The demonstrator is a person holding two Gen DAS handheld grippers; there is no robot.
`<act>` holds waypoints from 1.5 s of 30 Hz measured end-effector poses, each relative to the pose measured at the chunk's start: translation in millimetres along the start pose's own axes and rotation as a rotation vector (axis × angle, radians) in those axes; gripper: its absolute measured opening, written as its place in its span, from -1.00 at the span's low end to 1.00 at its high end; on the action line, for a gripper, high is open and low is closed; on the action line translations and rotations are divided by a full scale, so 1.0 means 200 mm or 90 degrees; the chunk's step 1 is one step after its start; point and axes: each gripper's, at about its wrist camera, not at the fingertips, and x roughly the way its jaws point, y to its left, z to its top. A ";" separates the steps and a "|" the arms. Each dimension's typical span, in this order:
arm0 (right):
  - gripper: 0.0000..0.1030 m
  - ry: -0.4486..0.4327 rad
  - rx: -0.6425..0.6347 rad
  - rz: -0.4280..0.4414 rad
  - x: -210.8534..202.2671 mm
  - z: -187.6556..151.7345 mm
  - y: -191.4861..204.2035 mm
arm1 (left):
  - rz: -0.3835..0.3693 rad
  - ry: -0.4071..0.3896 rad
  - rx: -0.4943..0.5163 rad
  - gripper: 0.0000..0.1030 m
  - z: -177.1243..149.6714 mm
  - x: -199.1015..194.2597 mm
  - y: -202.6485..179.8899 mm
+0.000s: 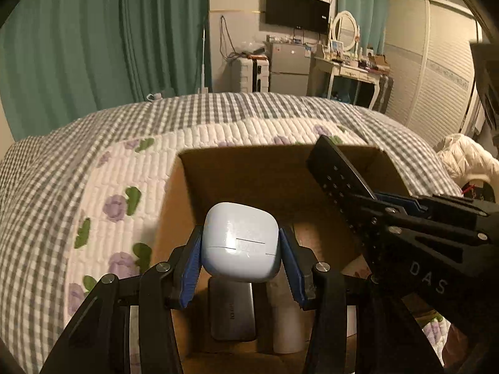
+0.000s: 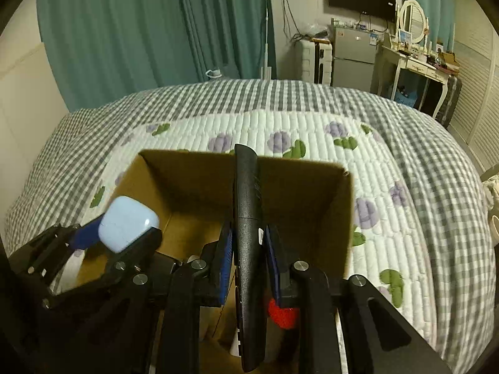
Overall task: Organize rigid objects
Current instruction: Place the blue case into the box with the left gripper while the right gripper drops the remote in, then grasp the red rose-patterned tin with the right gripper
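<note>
My left gripper (image 1: pixel 240 260) is shut on a pale blue earbud case (image 1: pixel 240 244) and holds it above the open cardboard box (image 1: pixel 218 171). It also shows in the right wrist view (image 2: pixel 128 227). My right gripper (image 2: pixel 248 260) is shut on a black remote control (image 2: pixel 248 218), held on edge over the same box (image 2: pixel 193 171). The remote (image 1: pixel 336 171) enters the left wrist view from the right. In the box lie a grey flat device (image 1: pixel 232 314), a white cylinder (image 1: pixel 287 327) and a red object (image 2: pixel 282 313).
The box stands on a bed with a quilted floral cover (image 2: pixel 312 124) over a grey checked blanket (image 1: pixel 37 218). Green curtains (image 1: pixel 93 37), a small fridge (image 1: pixel 290 68), a dressing table (image 1: pixel 349 71) and a wardrobe (image 1: pixel 436 71) stand beyond. A white jacket (image 1: pixel 467 159) lies at the right.
</note>
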 end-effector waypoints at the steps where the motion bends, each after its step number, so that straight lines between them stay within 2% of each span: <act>1: -0.63 -0.002 0.000 0.001 0.01 0.00 0.00 | -0.002 0.002 -0.002 -0.06 0.00 0.01 0.00; 8: -0.55 -0.032 0.004 -0.012 -0.08 0.01 -0.03 | -0.023 0.009 -0.008 -0.01 -0.03 -0.04 -0.04; 10: -0.20 -0.047 0.013 -0.018 -0.16 0.03 -0.04 | -0.023 0.003 -0.006 0.09 -0.03 -0.09 -0.05; 11: -0.16 -0.054 0.014 -0.021 -0.19 0.04 -0.05 | -0.015 -0.006 -0.003 0.24 -0.03 -0.14 -0.06; 13: -0.14 -0.072 0.019 -0.026 -0.30 0.05 -0.07 | 0.000 -0.024 -0.002 0.43 -0.02 -0.22 -0.06; 14: -0.11 -0.076 0.019 -0.027 -0.34 0.06 -0.08 | 0.006 -0.032 -0.003 0.45 -0.01 -0.27 -0.06; 16: 0.18 -0.092 0.020 -0.036 -0.47 0.05 -0.09 | 0.011 -0.042 -0.007 0.49 -0.01 -0.38 -0.05; 18: 0.36 -0.108 0.019 -0.042 -0.58 0.05 -0.10 | 0.018 -0.052 -0.009 0.56 0.00 -0.49 -0.04; 20: 0.41 -0.119 0.013 -0.049 -0.69 0.03 -0.09 | 0.033 -0.069 -0.005 0.62 -0.01 -0.60 -0.03; 24: 0.67 -0.137 0.005 -0.059 -0.89 -0.06 -0.06 | 0.043 -0.090 -0.005 0.65 -0.04 -0.79 -0.01; 28: 0.75 -0.129 0.012 -0.061 -0.98 -0.17 -0.01 | 0.050 -0.093 -0.020 0.70 -0.12 -0.91 0.03; 32: 0.77 -0.103 0.014 -0.059 -0.94 -0.29 0.03 | 0.055 -0.081 -0.037 0.70 -0.23 -0.93 0.08; 35: 0.77 -0.071 0.008 -0.068 -0.83 -0.39 0.07 | 0.054 -0.067 -0.048 0.70 -0.31 -0.89 0.11; 39: 0.77 -0.029 0.001 -0.077 -0.63 -0.51 0.11 | 0.072 -0.048 -0.046 0.70 -0.41 -0.79 0.14; 45: 0.77 0.056 -0.004 -0.051 -0.28 -0.66 0.14 | 0.085 0.004 -0.052 0.70 -0.55 -0.56 0.23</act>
